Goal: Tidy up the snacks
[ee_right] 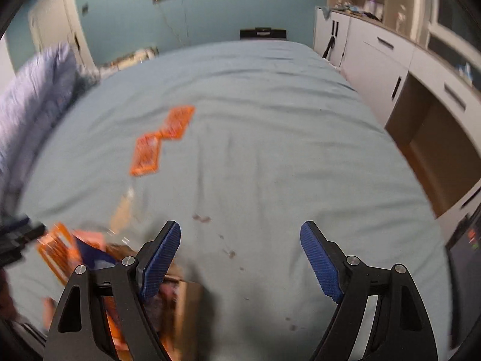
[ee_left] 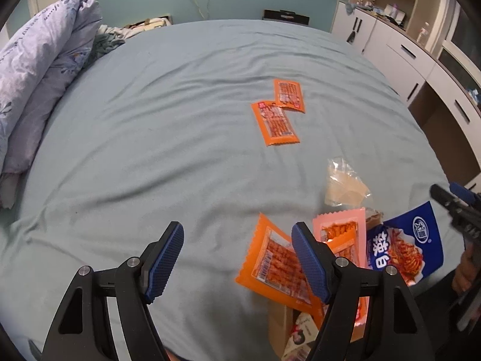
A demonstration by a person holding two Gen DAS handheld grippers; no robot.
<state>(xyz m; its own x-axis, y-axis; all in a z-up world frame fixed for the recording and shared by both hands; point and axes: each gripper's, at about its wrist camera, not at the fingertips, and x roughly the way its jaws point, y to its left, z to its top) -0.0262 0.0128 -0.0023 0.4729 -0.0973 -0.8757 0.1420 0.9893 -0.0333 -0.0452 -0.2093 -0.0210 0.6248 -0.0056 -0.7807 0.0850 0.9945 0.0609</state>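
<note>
On the blue-grey bed sheet point(ee_left: 150, 138), two orange snack packets point(ee_left: 278, 123) point(ee_left: 288, 94) lie flat, corners touching; they show blurred in the right wrist view point(ee_right: 147, 155). Closer in, an orange packet point(ee_left: 270, 263), a pink packet point(ee_left: 339, 225) and a blue snack bag point(ee_left: 405, 246) are piled at an open cardboard box point(ee_left: 282, 325). My left gripper point(ee_left: 237, 228) is open above the sheet with nothing between its fingers; its right finger point(ee_left: 309, 264) overlaps the near orange packet. My right gripper point(ee_right: 240, 225) is open over bare sheet, also seen at the right edge point(ee_left: 448, 192).
A crumpled clear plastic bag point(ee_left: 342, 186) lies just beyond the pile. A folded purple duvet point(ee_left: 39, 78) fills the bed's left side. White cabinets and drawers point(ee_left: 405, 54) run along the right. Small dark stains point(ee_right: 201, 218) mark the sheet. A hand point(ee_left: 466, 270) holds the right gripper.
</note>
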